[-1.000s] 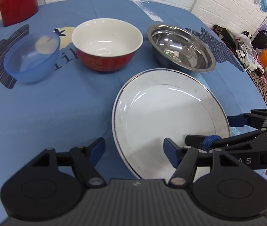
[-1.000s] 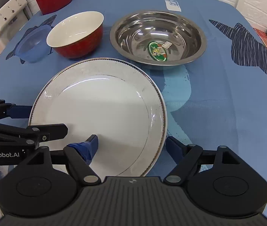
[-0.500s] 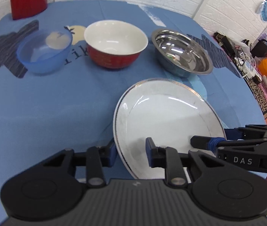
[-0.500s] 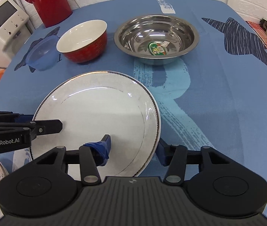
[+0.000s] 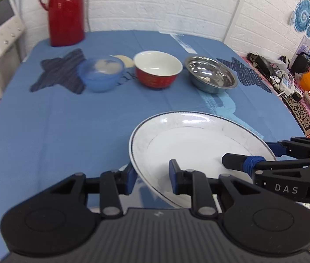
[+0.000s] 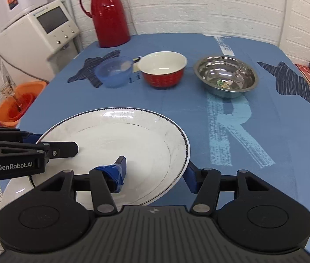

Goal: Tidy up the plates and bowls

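Both grippers, left gripper and right gripper, clamp the white plate's opposite rims, seemingly lifted.

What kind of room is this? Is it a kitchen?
Probably a home dining or kitchen corner. A table with a blue tablecloth holds bowls and a red thermos jug, a white water dispenser stands beside it, and the walls are white brick.

I see white plate, thin dark beaded band at rim, faint grey marbling. Surface blue cloth, navy striped star shapes, pale blue brushed letter R. Far edge: translucent blue bowl, red bowl with white inside, shiny steel bowl with green sticker. Far-left corner: glossy red jug. My tongs black, blue pads.
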### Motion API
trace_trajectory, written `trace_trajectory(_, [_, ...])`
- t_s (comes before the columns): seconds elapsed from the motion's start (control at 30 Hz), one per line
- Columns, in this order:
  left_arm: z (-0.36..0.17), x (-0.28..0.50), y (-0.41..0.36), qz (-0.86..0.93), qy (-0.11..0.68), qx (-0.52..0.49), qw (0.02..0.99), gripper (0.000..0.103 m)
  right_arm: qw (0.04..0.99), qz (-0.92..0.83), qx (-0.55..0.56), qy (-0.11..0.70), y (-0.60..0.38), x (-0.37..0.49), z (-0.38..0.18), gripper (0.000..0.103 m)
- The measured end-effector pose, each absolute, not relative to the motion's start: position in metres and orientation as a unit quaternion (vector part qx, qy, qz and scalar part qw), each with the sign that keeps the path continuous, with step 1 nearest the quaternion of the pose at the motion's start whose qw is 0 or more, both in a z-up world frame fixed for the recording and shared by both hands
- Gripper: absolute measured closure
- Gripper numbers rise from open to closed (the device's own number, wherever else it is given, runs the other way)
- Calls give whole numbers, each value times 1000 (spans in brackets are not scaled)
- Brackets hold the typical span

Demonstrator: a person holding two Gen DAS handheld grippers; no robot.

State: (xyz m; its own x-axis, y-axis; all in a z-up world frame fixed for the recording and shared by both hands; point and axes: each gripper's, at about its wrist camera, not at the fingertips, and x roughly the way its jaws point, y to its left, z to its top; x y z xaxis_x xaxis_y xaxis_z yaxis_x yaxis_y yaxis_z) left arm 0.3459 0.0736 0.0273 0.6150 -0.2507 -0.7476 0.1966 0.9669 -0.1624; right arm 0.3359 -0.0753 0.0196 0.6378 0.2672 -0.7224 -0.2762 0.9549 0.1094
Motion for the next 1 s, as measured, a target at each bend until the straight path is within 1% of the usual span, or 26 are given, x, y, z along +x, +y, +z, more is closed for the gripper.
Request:
trace_trajectory(0.2, [35, 271, 131, -75, 392, -42, 916, 81, 906, 208, -40, 366, -18, 282, 23, 60])
trace_trajectory(0.37, [19, 221, 166, -39, 385, -40, 921, 81, 896, 234, -45, 374, 14, 256, 5, 59])
trace_trajectory(0.6, [-14, 204, 182, -39, 394, -55, 917, 81, 892, 224, -53, 389, 28, 244, -20, 59])
trace_trajectory(0.8, [-24, 201, 181, -46, 378, -55, 923, 80, 895, 224, -56, 382, 28, 240, -24, 58])
trace_trajectory(0.83, [-25, 202, 182, -50, 380, -58, 922, 77, 894, 224, -58, 383, 28, 240, -23, 58])
trace_trajectory(0.87, [-25, 203, 184, -56, 384, -62, 920, 68, 894, 223, -58, 384, 29, 240, -22, 58])
trace_trajectory(0.9, [-24, 203, 186, -66, 387, -66, 918, 57, 895, 222, -58, 382, 27, 239, -20, 58])
trace_trajectory(0.93, [-22, 202, 188, -72, 383, -69, 918, 40, 895, 220, -63, 382, 26, 238, -17, 59])
trace_trajectory(1.0, [-12, 196, 190, -73, 364, -63, 926, 40, 899, 212, -70, 378, 23, 237, -11, 59])
